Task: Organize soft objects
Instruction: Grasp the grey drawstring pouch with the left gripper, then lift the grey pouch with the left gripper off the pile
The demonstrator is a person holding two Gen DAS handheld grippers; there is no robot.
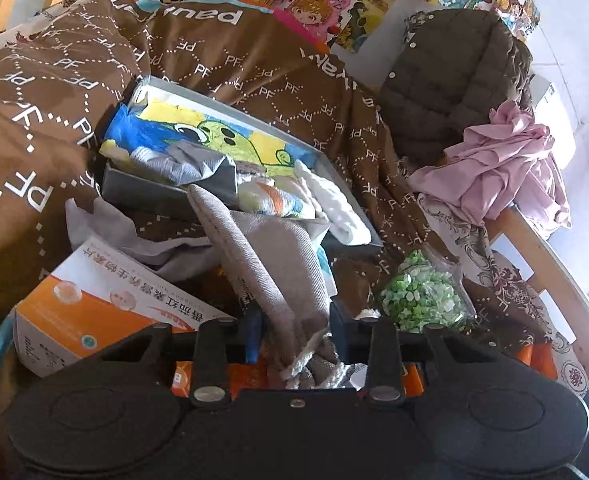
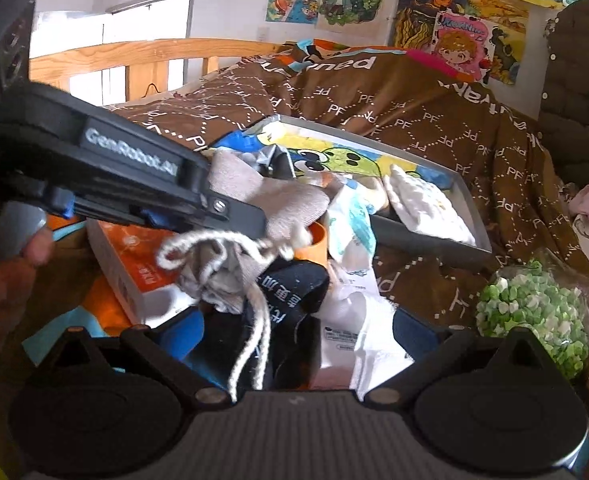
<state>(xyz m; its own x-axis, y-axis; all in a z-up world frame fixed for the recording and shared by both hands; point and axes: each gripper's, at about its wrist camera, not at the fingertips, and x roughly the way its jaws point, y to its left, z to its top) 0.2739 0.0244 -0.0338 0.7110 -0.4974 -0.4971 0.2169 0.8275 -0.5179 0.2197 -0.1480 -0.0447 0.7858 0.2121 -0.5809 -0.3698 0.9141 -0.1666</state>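
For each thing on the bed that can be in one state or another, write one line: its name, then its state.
left gripper: closed on the beige pouch.
beige pouch: gripped, drawstring hanging loose.
grey tray: open, holding folded cloths.
orange and white box: closed, lying flat.
bag of green pieces: lying on the blanket.
pink cloth: crumpled.

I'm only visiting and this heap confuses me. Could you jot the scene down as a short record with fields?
Place: bed under a brown quilt
Left gripper: shut on a beige cloth with a pale cord
Right gripper: fingers out of view
Grey tray: on the quilt, holding a cartoon towel and a white knit
Orange box: left of the beige cloth
Green bag: right of the cloth
Pink cloth: far right, crumpled
Wall: cartoon drawings
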